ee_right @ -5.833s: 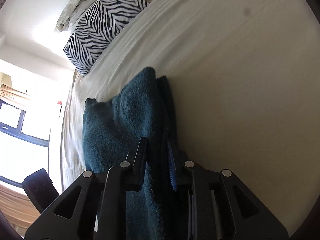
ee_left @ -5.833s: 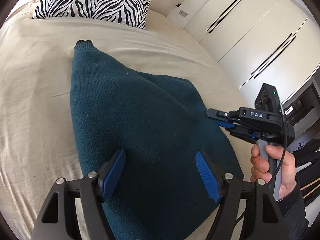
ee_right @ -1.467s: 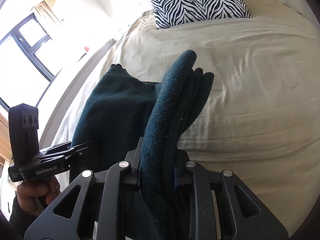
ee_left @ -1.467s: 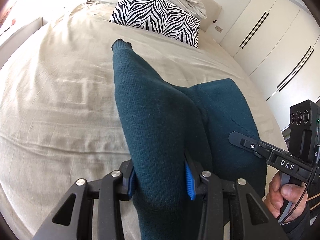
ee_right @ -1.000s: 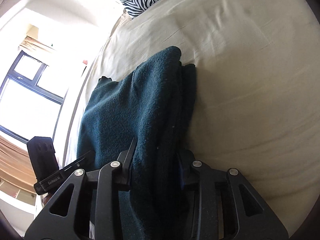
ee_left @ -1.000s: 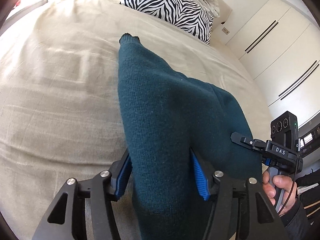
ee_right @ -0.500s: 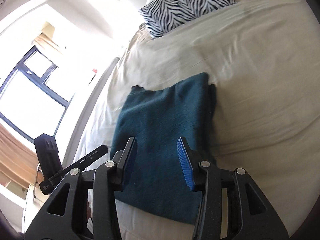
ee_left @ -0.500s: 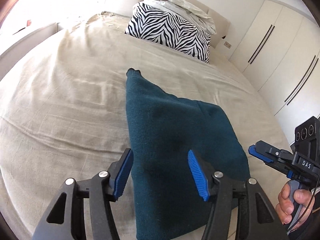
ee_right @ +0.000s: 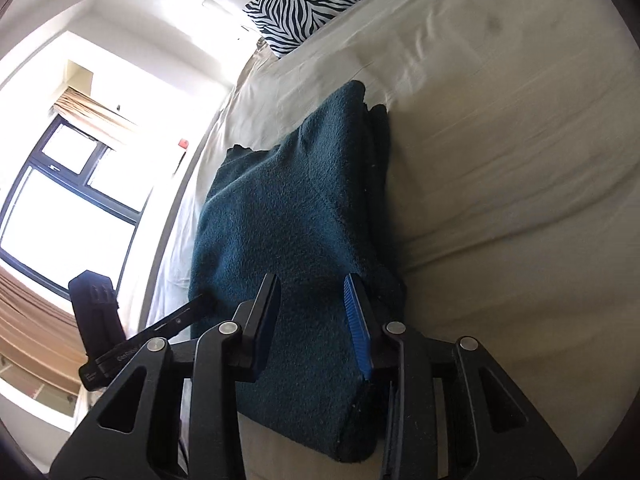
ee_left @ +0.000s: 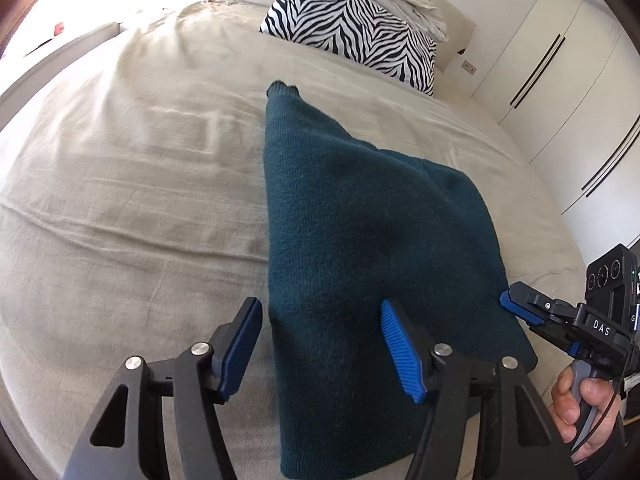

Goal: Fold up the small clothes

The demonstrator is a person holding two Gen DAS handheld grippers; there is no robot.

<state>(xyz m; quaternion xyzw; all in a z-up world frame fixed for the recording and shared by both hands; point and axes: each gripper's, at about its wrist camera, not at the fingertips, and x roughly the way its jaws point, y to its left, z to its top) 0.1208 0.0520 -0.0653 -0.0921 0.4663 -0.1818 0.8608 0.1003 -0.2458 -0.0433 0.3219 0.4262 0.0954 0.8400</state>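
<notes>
Folded teal sweater (ee_left: 360, 248) flat on bed (ee_left: 120, 200); left gripper (ee_left: 320, 344) and right gripper (ee_right: 312, 320) both spread apart, empty, zebra pillow (ee_left: 352, 28) at 12 o'clock.

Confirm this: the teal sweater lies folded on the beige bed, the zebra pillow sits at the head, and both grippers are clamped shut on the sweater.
Not quite. Both grippers are open: the left gripper and right gripper have their fingers spread, gripping nothing, as each wrist view shows. The teal sweater does lie folded on the beige bed, with the zebra pillow at the head.
</notes>
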